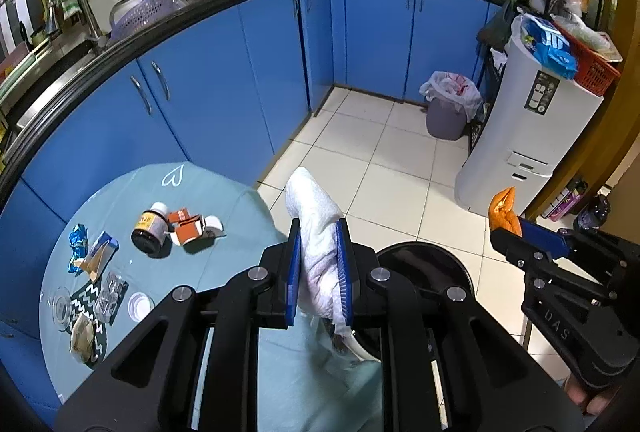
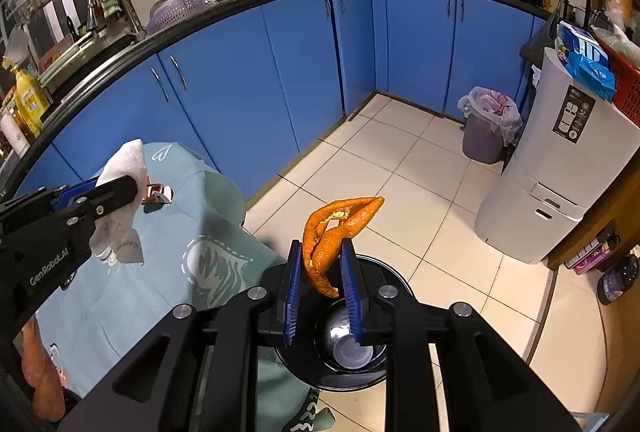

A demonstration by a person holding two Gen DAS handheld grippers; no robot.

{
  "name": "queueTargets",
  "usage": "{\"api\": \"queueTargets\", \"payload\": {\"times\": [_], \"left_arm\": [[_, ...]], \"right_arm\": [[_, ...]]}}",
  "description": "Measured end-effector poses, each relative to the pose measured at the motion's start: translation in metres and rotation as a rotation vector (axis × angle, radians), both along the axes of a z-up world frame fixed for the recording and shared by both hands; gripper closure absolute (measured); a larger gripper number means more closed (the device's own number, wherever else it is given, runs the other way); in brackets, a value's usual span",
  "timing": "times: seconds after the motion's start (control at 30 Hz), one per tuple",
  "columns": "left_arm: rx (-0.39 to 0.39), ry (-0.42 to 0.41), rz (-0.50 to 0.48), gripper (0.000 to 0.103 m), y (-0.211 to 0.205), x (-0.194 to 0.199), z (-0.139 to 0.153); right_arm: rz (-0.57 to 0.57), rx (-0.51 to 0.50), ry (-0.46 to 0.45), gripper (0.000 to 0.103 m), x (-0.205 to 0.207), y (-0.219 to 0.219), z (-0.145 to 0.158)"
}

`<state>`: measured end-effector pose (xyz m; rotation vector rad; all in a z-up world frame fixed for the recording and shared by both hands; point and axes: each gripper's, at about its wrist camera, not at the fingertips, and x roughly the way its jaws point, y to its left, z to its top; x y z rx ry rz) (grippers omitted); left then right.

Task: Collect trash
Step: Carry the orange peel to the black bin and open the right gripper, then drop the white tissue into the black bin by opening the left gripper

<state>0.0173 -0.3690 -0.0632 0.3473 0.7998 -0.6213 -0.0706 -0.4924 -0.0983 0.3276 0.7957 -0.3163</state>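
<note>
A soft, light tissue is clamped in the left gripper; limp orange peel is pinched by the right gripper above the black bin; both are judged crushable, best gripped mid-body.

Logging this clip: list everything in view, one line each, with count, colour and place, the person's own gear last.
tissue: one, white, in the left hand-held gripper
orange peel: one, orange, in the right hand-held gripper
black bin: one, black, on the floor beside the table, below the peel
table: one, round, pale green cloth
jar: one, dark with white cap, lying on the table
torn carton: one, orange and white, beside the jar
lined bin: one, grey, in the far corner
cabinets: blue, along the wall
left hand-held gripper: black, blue pads, shut on the tissue
right hand-held gripper: black, blue pads, the peel between its pads
</note>
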Motion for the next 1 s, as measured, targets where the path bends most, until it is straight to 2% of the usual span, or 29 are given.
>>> {"api": "queueTargets", "payload": {"times": [0.2,0.23,0.27,0.3,0.37,0.57,1.0], "left_arm": [[-0.005,-0.003,0.0,0.086,-0.005,-0.002,0.003],[-0.004,-0.003,0.0,0.086,-0.005,-0.001,0.003],[-0.002,-0.003,-0.001,0.086,-0.006,-0.002,0.003],[-0.002,-0.003,-0.001,0.086,-0.005,-0.002,0.003],[-0.004,-0.004,0.0,0.086,-0.005,-0.002,0.003],[-0.003,-0.006,-0.011,0.086,-0.009,-0.005,0.005],[-0.009,-0.01,-0.071,0.086,-0.036,-0.019,0.009]], "right_arm": [[-0.002,0.015,-0.001,0.072,-0.003,-0.005,-0.001],[-0.002,0.022,-0.003,0.055,-0.004,-0.006,0.0],[-0.011,0.033,-0.022,0.025,-0.007,-0.008,0.001],[-0.018,0.034,-0.046,0.016,-0.01,-0.009,0.003],[-0.027,0.007,-0.08,0.015,-0.015,-0.007,0.009],[-0.086,-0.086,-0.055,0.015,-0.016,-0.01,0.013],[-0.192,-0.092,-0.042,0.015,-0.036,-0.041,0.01]]}}
